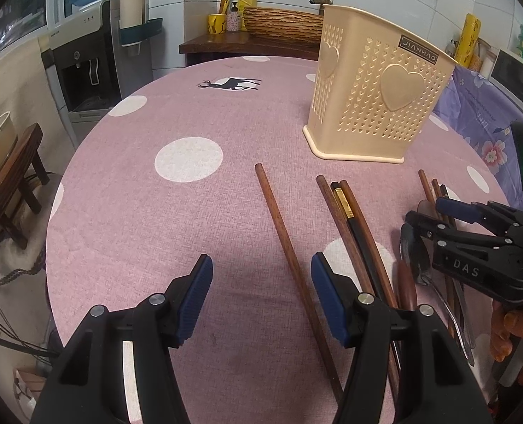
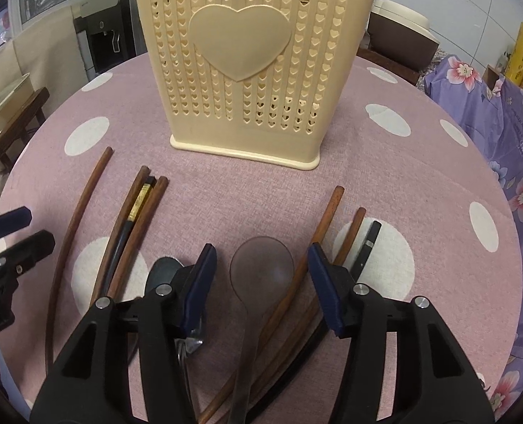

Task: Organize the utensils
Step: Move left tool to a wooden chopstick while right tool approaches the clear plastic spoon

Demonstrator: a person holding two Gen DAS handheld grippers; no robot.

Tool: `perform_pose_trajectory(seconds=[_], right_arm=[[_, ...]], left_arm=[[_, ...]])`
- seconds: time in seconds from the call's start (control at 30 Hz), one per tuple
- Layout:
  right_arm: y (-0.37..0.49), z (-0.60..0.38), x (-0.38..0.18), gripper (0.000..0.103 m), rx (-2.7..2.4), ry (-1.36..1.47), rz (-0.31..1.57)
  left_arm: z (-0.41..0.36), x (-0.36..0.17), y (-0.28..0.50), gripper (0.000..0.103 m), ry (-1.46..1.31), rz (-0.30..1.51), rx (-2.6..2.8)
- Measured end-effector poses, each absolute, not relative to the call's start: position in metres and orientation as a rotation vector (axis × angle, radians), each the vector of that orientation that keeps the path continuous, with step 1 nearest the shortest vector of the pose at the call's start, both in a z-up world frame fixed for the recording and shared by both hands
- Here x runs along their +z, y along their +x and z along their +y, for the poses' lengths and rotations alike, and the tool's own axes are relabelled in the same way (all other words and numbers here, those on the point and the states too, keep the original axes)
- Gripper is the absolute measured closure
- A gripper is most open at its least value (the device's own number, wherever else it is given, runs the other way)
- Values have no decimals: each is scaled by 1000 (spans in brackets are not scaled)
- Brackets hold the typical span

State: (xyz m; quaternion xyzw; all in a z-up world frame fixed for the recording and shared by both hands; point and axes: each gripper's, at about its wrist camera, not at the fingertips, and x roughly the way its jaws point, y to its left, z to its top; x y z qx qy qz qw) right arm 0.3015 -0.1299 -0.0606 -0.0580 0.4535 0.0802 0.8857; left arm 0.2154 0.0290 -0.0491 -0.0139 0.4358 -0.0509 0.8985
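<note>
A cream perforated utensil holder (image 1: 374, 99) (image 2: 254, 70) stands upright on the pink dotted tablecloth (image 1: 176, 212). My left gripper (image 1: 261, 265) is open above the cloth, and a lone brown chopstick (image 1: 282, 233) runs between its fingers, close to the right pad and untouched. Beside it lie two brown chopsticks and a black gold-banded one (image 1: 349, 219) (image 2: 134, 219). My right gripper (image 2: 261, 251) (image 1: 427, 215) is open over a translucent brown spoon (image 2: 261, 265), its pads apart from the spoon. A dark metal spoon (image 2: 164, 272) is partly hidden behind its left finger. More chopsticks (image 2: 328, 219) lie by its right finger.
A water dispenser (image 1: 84, 63) and a wooden stool (image 1: 10, 183) stand beyond the table's left edge. Purple floral cloth (image 2: 509, 141) hangs along the right side. A person's hand (image 1: 516, 332) holds the right gripper. A wooden counter with bottles (image 1: 233, 35) lies behind the table.
</note>
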Motion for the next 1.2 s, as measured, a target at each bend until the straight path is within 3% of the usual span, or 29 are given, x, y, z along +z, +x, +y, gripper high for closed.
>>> perform_pose_trajectory(seconds=[0.07, 0.77, 0.93, 1.2], right_arm=[[300, -126, -58, 55, 220, -118, 928], [295, -135, -64, 55, 169, -62, 966], [294, -134, -65, 55, 172, -56, 962], [294, -135, -65, 55, 173, -56, 954]], left_arm=[[29, -49, 216, 45, -28, 905, -106], [25, -59, 234, 46, -65, 959, -105], [13, -59, 260, 67, -22, 974, -73], [5, -60, 280, 81, 29, 978, -2]])
